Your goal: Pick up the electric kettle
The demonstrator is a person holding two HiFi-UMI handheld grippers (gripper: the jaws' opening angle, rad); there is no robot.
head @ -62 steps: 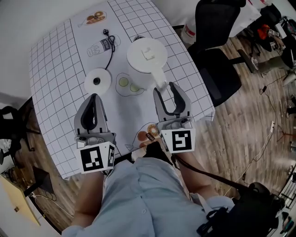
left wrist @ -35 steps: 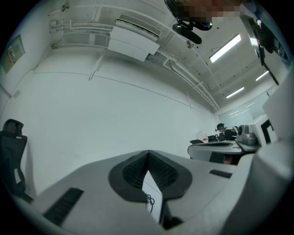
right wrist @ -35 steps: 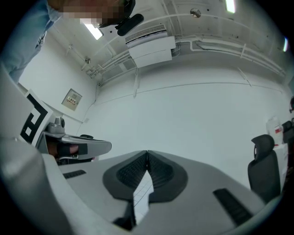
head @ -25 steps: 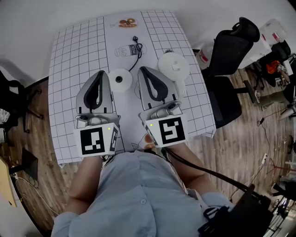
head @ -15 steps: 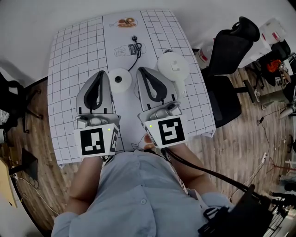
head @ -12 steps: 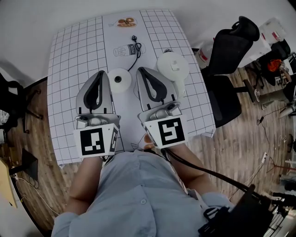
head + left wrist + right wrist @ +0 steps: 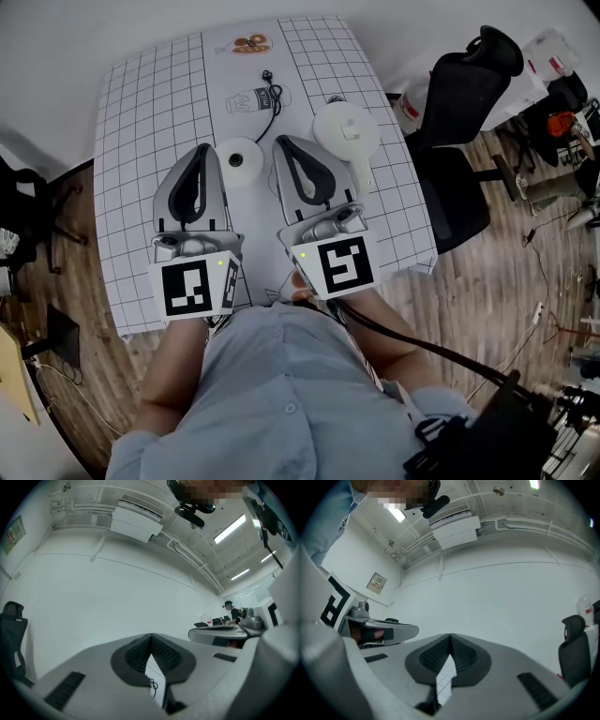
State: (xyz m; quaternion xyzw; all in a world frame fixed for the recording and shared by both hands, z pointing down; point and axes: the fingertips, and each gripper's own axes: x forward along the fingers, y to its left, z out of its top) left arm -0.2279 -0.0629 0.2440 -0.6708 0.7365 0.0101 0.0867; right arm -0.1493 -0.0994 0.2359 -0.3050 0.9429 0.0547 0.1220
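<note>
The white electric kettle (image 7: 345,131) stands on the gridded table, its handle (image 7: 361,174) pointing toward me. Its round white base (image 7: 240,156) lies apart to the left, with a black cord (image 7: 269,97) running to the far side. Both grippers are held high above the table, close to the head camera. My left gripper (image 7: 202,150) is shut and empty. My right gripper (image 7: 281,142) is also shut and empty, and sits left of the kettle in the picture. The gripper views look at a white wall, with the left gripper's tips (image 7: 151,637) and the right gripper's tips (image 7: 450,637) pressed together.
The white checked tablecloth (image 7: 141,103) carries printed pictures of donuts (image 7: 248,43) and a milk bottle (image 7: 249,99). A black office chair (image 7: 469,84) stands right of the table on a wooden floor. Cables and clutter lie at the far right.
Since the earliest frame my right gripper has left the kettle's handle and shut, and both grippers have come up toward the camera. Over the last second almost nothing has moved.
</note>
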